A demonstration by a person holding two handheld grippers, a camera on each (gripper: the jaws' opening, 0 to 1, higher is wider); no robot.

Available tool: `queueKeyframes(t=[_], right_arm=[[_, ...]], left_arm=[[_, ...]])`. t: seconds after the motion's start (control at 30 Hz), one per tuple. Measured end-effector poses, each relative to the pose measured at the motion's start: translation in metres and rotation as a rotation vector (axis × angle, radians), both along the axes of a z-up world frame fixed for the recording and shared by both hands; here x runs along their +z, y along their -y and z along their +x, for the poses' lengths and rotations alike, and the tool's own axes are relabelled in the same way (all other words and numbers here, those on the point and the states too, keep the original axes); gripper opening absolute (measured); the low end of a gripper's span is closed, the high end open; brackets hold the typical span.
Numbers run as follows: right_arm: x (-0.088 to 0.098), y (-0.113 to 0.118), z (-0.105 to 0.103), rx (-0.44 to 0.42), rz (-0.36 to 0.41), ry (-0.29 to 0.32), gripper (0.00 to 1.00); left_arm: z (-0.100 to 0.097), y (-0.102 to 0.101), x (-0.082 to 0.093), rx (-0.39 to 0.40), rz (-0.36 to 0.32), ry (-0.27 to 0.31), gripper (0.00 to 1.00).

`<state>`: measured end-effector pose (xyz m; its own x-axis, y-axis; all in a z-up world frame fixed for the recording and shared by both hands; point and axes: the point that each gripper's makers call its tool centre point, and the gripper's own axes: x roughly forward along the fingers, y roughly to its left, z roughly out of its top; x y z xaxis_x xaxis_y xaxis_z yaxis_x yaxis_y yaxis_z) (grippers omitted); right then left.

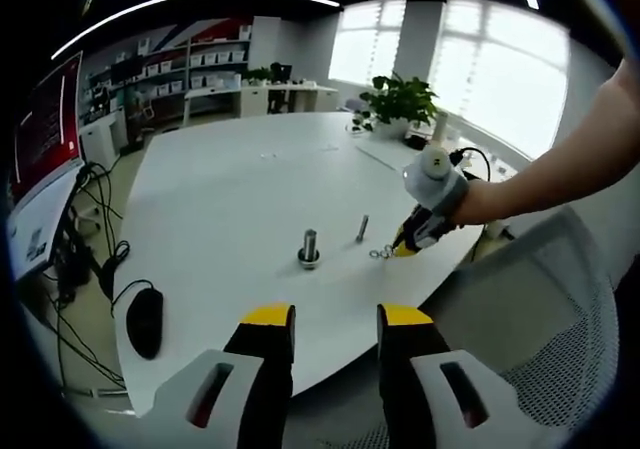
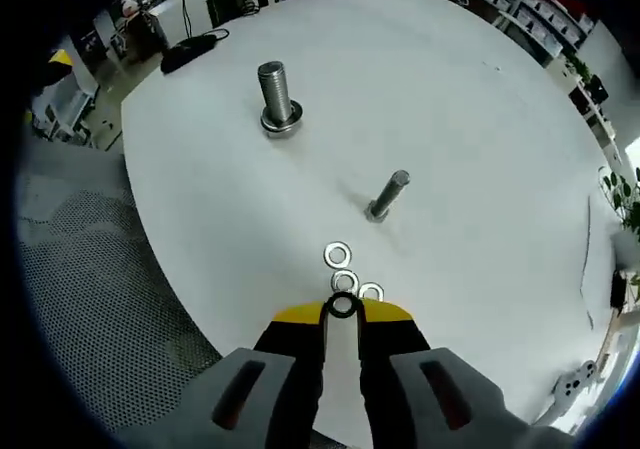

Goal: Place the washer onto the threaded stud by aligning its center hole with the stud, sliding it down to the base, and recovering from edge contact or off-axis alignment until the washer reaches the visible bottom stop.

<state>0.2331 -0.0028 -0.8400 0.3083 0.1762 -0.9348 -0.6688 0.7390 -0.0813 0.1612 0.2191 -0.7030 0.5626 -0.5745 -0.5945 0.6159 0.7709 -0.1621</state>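
Right gripper [image 2: 342, 310], bottom center, pinches 1 washer [image 2: 343, 306] on edge. 3 loose washers [image 2: 338, 255] lie flat just above. Thin threaded stud [image 2: 387, 195] at center stands upright, axis vertical. Left gripper [image 1: 334, 321] spread, holding nothing.

left gripper [image 1: 335, 319]: jaws parted, nothing between
stud [image 1: 309, 246]: upright, ahead of jaws
right gripper [image 1: 408, 243]: beside washers [image 1: 380, 254]
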Motion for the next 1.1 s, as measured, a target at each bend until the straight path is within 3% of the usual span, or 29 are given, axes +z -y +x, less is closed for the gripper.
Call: queueKeyframes(t=[0.17,0.53,1.1], right_arm=[[0.015,-0.003,0.015,-0.010,0.022,0.035,0.14],[0.041,-0.019,0.042,0.050,0.031,0.127,0.14],[0.038,-0.023,0.058,0.071,-0.001,0.119,0.14]], left_arm=[[0.000,0.000,0.000,-0.005,0.002,0.001,0.30],[0.000,-0.001,0.000,-0.002,0.009,0.006,0.30],[0.001,-0.003,0.001,0.008,0.007,0.011,0.29]])
